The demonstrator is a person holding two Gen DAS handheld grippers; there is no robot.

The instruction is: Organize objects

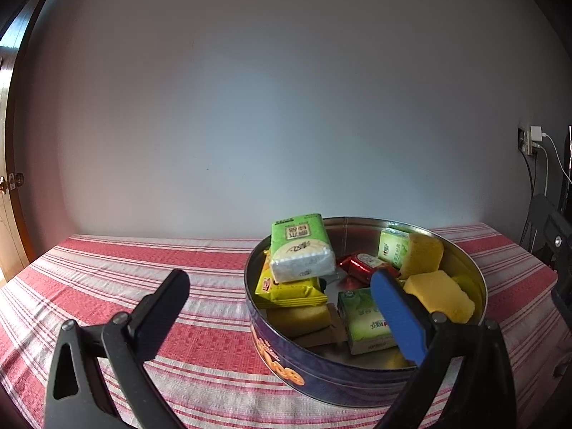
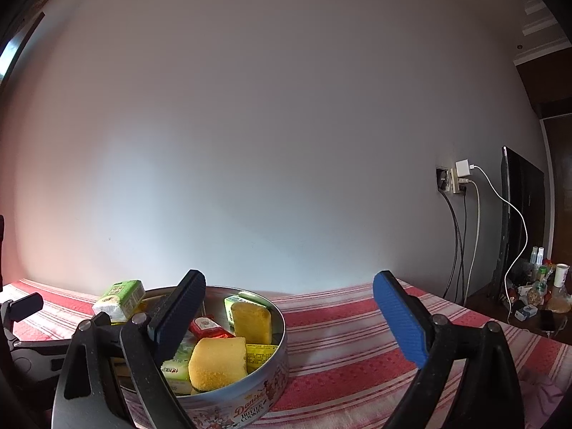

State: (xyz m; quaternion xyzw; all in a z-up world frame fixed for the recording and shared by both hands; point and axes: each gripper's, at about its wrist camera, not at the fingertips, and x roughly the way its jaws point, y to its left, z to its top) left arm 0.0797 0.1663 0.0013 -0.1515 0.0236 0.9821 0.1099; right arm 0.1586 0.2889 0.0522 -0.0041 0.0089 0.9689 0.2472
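Observation:
A round blue cookie tin (image 1: pixel 321 375) stands on the striped cloth, filled with snacks: a green tissue pack (image 1: pixel 300 248) on top of a yellow packet (image 1: pixel 286 291), yellow sponge cakes (image 1: pixel 441 295), a red wrapped sweet (image 1: pixel 361 264) and green cartons (image 1: pixel 364 321). My left gripper (image 1: pixel 282 307) is open and empty, its blue finger over the tin, its black finger left of it. In the right wrist view the tin (image 2: pixel 250 397) sits at lower left. My right gripper (image 2: pixel 289 314) is open and empty, its black finger over the tin.
The red and white striped tablecloth (image 1: pixel 125 261) covers the table, which ends at a plain wall. A wall socket with chargers and cables (image 2: pixel 461 178) is at the right, beside a dark screen (image 2: pixel 518 221) and a cluttered side table (image 2: pixel 536 296). A wooden door (image 1: pixel 7 178) is at far left.

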